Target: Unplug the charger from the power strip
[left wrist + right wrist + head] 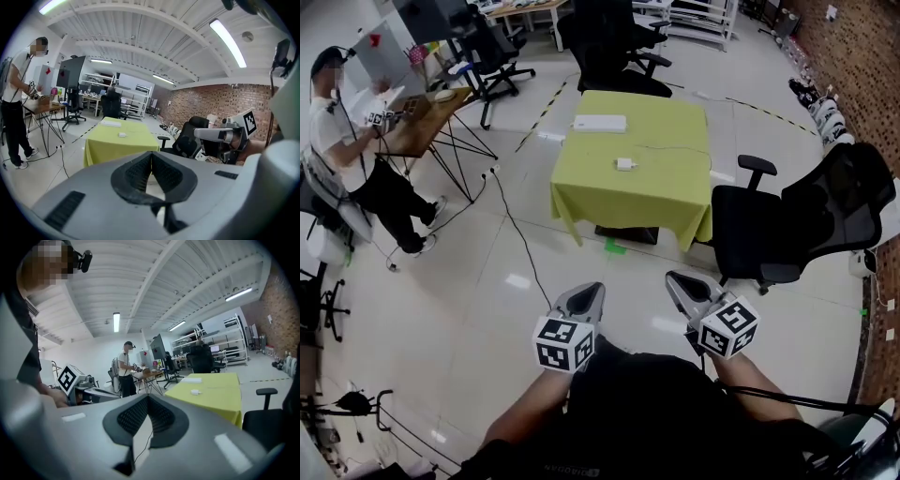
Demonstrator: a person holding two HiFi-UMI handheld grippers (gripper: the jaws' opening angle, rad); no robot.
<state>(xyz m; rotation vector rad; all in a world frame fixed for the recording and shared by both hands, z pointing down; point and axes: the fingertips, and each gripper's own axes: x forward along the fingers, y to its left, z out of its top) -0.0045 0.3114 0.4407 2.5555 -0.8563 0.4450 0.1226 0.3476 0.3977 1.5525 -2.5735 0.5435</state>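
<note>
Well ahead of me stands a table under a yellow-green cloth (675, 192). A long white power strip (600, 123) lies near its far edge. A small white charger (625, 165) sits nearer the front, with a thin white cord across the cloth. My left gripper (589, 295) and right gripper (680, 284) hang side by side over the floor, far short of the table. Both are shut with nothing between the pads. The left gripper view shows the left gripper (151, 153) pointing at the table (108, 145). The right gripper (148, 397) has the charger (195, 391) off to its right.
A black office chair (787, 225) stands at the table's right side, another chair (614, 47) behind it. A black cable (520, 244) trails over the tiled floor on the left. A person (356, 159) works at a wooden desk (427, 117) far left. A brick wall (862, 66) runs along the right.
</note>
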